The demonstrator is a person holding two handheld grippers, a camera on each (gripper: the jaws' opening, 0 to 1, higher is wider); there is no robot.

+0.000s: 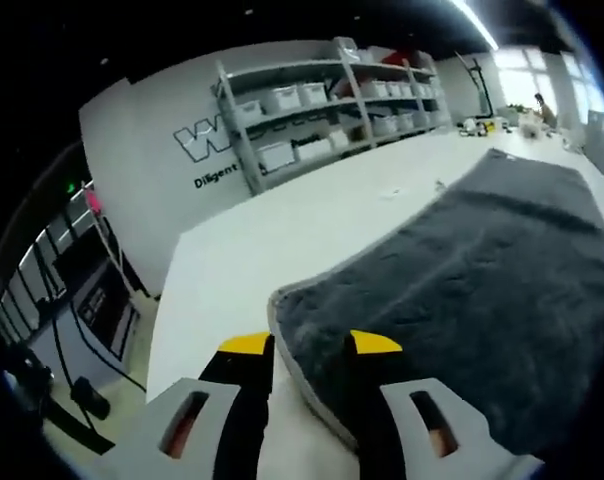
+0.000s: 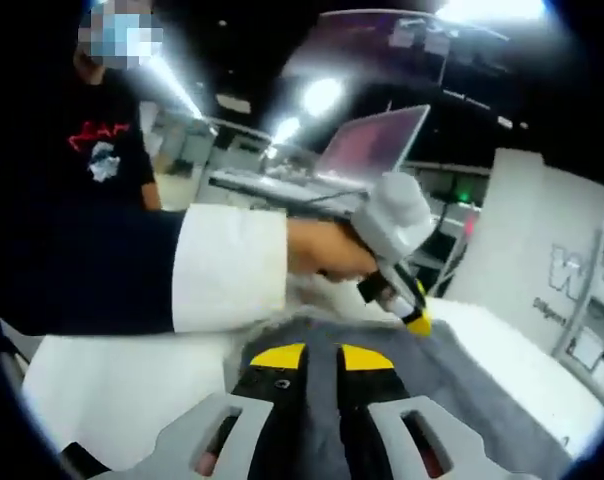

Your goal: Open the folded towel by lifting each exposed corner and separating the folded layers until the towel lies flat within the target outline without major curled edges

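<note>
Grey terry cloth, the towel, lies spread on the white counter and reaches far away from me in the left gripper view. It looks mostly opened there, but the near corner has a thick rounded edge, so I judge that one layer is maybe folded or curled. I see no target outline, so I cannot say if the towel sits inside it.

My left claw stands spread, one jaw on each side of this near corner, not pinching it yet. My right claw hangs above the towel with its yellow tips near together and nothing between them.

From the right gripper view I see my left claw from outside, held by my hand at the towel's edge, plus a laptop behind. Shelves with bins show in the left gripper view.
</note>
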